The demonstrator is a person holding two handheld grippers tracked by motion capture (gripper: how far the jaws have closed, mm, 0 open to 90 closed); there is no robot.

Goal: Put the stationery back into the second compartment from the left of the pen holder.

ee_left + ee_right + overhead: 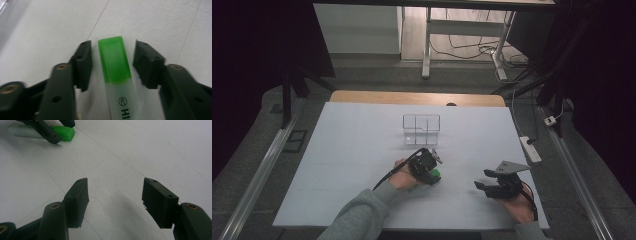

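High view puts your left gripper (430, 167) just below the middle of the frame, on the white table (352, 150), with a green-capped highlighter (435, 175) under its tip. Your left gripper view gives the detail: the highlighter (115, 65) lies flat on the white surface, its green cap pointing to the top of the frame and its pale barrel with black lettering running off the bottom edge. Your two black jaws stand one on each side of the cap, and a thin strip of white shows between each pad and the plastic, so they are parted and not pressing on it. Your right gripper (492, 187) sits at the lower right of the high view, well apart from the highlighter. In your right gripper view its jaws are spread wide with only bare table between them, and the highlighter (62, 133) shows in the upper left corner. A clear divided box (421, 129) stands above the left gripper, near the middle of the table.
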